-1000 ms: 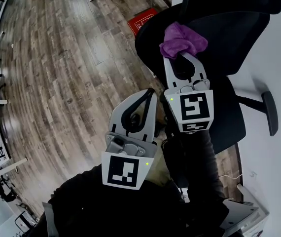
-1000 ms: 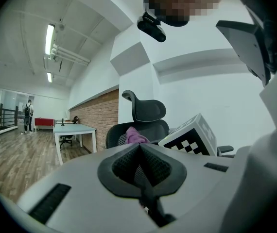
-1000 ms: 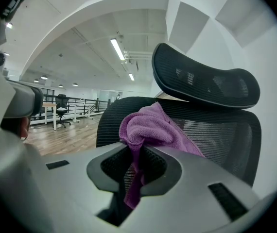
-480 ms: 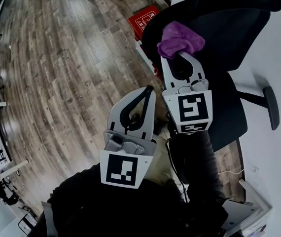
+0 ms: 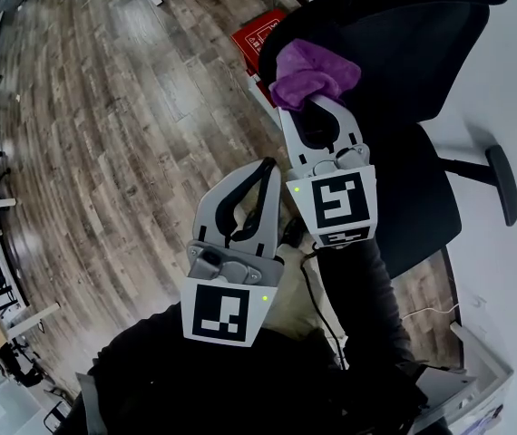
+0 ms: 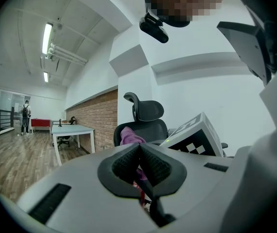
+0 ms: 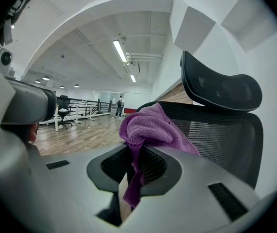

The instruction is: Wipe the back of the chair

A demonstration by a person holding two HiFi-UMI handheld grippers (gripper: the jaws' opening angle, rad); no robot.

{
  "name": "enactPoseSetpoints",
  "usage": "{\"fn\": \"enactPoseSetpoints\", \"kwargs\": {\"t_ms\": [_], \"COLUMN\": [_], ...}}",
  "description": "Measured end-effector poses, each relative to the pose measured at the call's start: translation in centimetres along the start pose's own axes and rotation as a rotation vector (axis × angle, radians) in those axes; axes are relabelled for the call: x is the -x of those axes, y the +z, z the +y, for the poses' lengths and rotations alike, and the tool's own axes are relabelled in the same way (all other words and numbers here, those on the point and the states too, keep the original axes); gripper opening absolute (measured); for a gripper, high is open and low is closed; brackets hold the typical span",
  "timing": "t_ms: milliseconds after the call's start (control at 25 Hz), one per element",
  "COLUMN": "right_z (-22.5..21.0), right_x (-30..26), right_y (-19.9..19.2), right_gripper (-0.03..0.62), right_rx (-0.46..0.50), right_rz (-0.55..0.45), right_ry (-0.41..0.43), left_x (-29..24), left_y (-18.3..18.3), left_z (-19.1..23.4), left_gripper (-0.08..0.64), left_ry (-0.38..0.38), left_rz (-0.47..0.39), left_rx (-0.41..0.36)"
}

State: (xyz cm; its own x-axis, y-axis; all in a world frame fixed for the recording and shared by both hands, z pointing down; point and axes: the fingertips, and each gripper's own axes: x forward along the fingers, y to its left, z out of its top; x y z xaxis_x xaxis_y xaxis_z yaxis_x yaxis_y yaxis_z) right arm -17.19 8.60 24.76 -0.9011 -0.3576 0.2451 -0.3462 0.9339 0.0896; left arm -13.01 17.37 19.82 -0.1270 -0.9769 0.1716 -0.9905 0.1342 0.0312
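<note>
A black mesh office chair (image 5: 422, 53) with a headrest (image 7: 221, 89) stands in front of me. My right gripper (image 5: 311, 102) is shut on a purple cloth (image 5: 311, 72), and the cloth (image 7: 150, 127) lies bunched against the upper edge of the chair back (image 7: 216, 130). My left gripper (image 5: 263, 166) hangs lower and to the left, shut with nothing between its fingers, away from the chair. In the left gripper view the chair (image 6: 146, 120) and the cloth (image 6: 130, 136) show beyond the shut jaws.
Wooden floor (image 5: 104, 107) spreads to the left. A red box (image 5: 257, 33) lies on the floor beside the chair. The chair's armrest (image 5: 502, 184) juts out at the right over a white surface (image 5: 512, 270). A white table (image 6: 73, 132) and a distant person (image 6: 25, 115) stand in the room.
My right gripper with the purple cloth has slid a little left along the chair back's top edge. The left gripper has barely moved.
</note>
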Motion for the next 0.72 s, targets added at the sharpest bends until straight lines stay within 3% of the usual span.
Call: {"fn": "enactPoseSetpoints", "kwargs": {"t_ms": [720], "right_z": [1.8], "right_x": [0.6], "right_y": [-2.8], "right_gripper": [0.045], "right_rx": [-0.017], "right_rz": [0.013], "right_ry": [0.022], "left_x": [0.0], "left_y": [-1.1], "left_z": [-0.3], "left_gripper": [0.009], "left_ry": [-0.033], "left_rz": [0.001], "left_rx": [-0.016]}}
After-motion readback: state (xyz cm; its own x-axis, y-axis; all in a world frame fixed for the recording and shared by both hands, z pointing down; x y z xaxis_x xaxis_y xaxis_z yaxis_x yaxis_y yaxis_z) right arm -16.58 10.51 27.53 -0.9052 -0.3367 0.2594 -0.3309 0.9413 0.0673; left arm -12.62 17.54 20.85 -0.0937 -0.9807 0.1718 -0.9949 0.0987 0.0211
